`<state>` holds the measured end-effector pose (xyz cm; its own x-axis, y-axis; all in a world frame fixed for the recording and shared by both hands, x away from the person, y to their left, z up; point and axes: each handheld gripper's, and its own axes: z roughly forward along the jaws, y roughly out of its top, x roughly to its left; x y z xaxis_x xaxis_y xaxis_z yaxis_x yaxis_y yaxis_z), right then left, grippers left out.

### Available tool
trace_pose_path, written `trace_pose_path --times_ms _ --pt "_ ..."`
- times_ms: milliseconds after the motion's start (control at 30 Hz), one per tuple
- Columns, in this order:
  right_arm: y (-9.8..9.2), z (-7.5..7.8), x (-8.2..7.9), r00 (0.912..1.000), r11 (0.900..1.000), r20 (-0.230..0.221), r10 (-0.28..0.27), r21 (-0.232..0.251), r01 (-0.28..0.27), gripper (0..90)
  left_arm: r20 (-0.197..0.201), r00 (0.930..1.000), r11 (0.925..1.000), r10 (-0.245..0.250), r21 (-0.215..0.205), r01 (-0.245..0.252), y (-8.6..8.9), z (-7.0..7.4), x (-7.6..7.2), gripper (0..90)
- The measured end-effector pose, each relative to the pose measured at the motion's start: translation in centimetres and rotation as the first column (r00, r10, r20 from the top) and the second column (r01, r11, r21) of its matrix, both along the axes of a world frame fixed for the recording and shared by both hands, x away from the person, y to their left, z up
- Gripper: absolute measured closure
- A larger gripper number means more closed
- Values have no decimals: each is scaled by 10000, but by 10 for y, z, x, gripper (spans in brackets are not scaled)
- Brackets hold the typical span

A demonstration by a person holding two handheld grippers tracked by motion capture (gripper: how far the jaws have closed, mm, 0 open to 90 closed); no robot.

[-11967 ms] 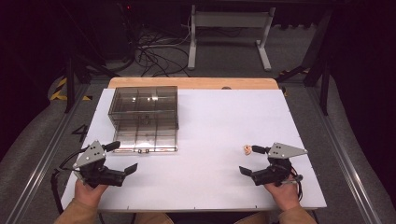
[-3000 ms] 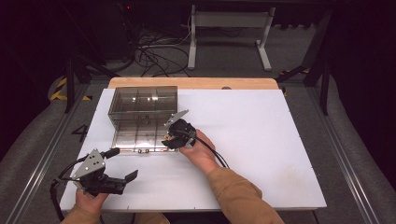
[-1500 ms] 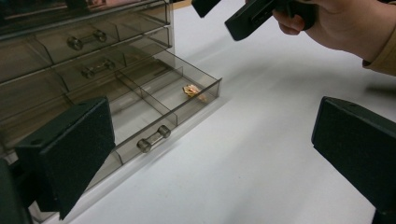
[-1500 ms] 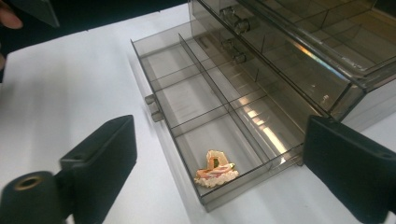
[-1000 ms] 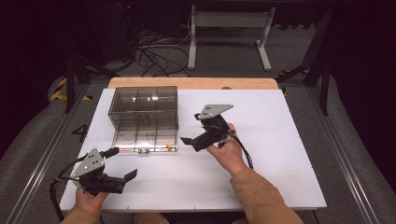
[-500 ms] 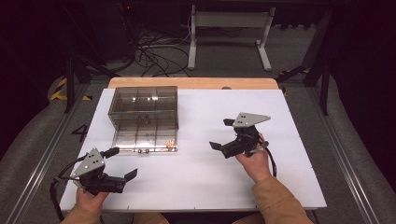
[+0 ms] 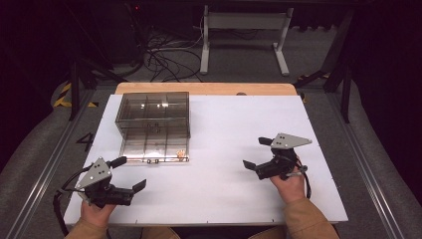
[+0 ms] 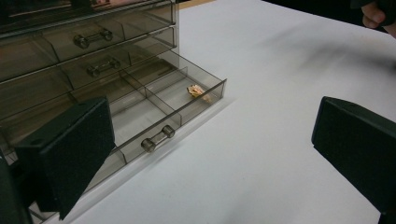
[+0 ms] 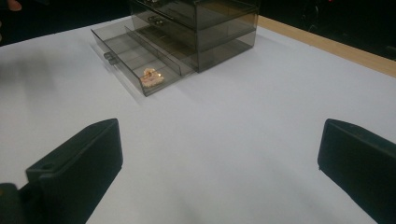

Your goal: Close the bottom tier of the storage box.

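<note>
White bench (image 7: 219, 189), dark room | both tongs empty, jaws apart: left tongs (image 7: 133, 187) near drawer, right tongs (image 7: 255, 154) well off | trinket (image 7: 181, 154) (charm, maybe?) sits in open drawer (image 7: 149, 151) corner | next: left tongs push drawer shut

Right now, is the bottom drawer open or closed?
Open. The bottom drawer sticks out from the clear box, with a small thing inside.

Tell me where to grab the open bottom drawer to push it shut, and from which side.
Take the open drawer by the small bar handle at the middle of its front wall, coming from the person's side. The bar stands off the wall, so the jaws can likely close above and below it. The left gripper is nearer.
</note>
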<state>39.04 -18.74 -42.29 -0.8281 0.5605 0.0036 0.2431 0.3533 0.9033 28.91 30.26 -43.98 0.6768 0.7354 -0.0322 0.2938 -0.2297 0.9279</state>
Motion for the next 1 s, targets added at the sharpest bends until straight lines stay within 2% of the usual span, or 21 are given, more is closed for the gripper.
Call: trace_pose_path --times_ms 233,433,533,633,667,700,767,900,1000 --pt "-19 -14 -6 9994 9994 -68 -339 -86 338 5 27 10000 10000 65 53 -65 0 0 2 2" --pt "-22 -28 -11 9972 9984 -504 -549 -175 540 5 39 10000 9999 62 156 -63 -2 0 3 0" --pt "-24 -33 -12 9966 9980 -585 -575 -286 559 5 54 9999 9997 115 230 -116 -1 0 4 0" --pt "-24 -40 -14 9920 9961 -939 -848 -309 823 5 -51 9999 9996 88 285 -86 0 0 5 0" --pt "-24 -43 -14 9910 9959 -1033 -849 -395 812 4 -129 9998 9997 162 191 -160 -1 0 6 0" --pt "-24 -43 -14 9907 9962 -1103 -792 -448 746 4 -180 9998 9999 104 128 -102 0 0 8 0" --pt "-25 -42 -15 9931 9970 -897 -756 -231 738 5 -221 9998 10000 25 -25 -26 1 1 10 0" --pt "-25 -42 -16 9924 9974 -991 -725 -130 716 4 -246 9996 9999 128 45 -127 3 1 14 10" --pt "-24 -42 -16 9931 9979 -980 -646 -89 640 4 -359 9994 10000 19 25 -18 5 -1 18 34"
